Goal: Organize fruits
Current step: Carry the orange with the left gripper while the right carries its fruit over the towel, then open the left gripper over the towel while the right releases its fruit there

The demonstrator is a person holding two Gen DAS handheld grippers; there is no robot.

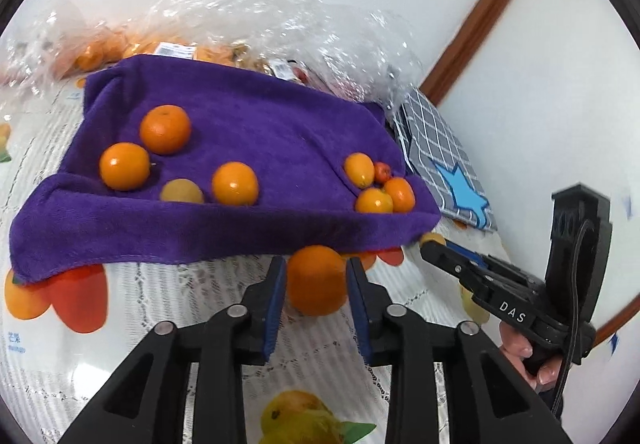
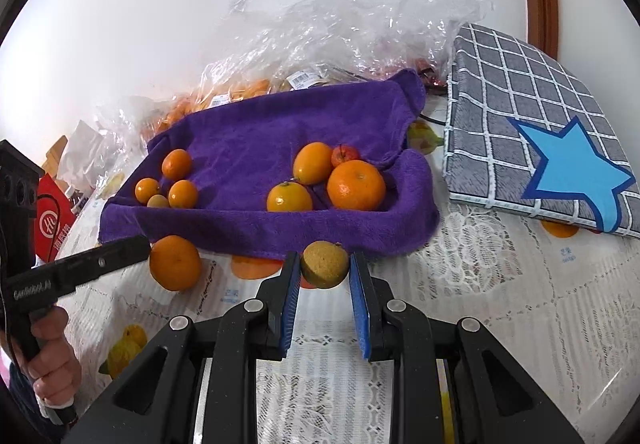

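A purple towel (image 1: 240, 131) lies on the table and holds several oranges in a left group (image 1: 165, 128) and a right group (image 1: 374, 199) with a small red fruit (image 1: 381, 171). My left gripper (image 1: 317, 276) has its blue pads on both sides of an orange (image 1: 316, 280) at the towel's front edge. My right gripper (image 2: 325, 270) has its pads around a yellow-brown fruit (image 2: 324, 264) in front of the towel (image 2: 280, 131). The left gripper's orange also shows in the right wrist view (image 2: 175, 263).
Clear plastic bags (image 2: 340, 35) of fruit lie behind the towel against the white wall. A grey checked cushion (image 2: 520, 123) with a blue star lies to the right. The table has a lace cloth (image 2: 480, 284) over fruit prints. A red packet (image 2: 52, 219) lies at the left.
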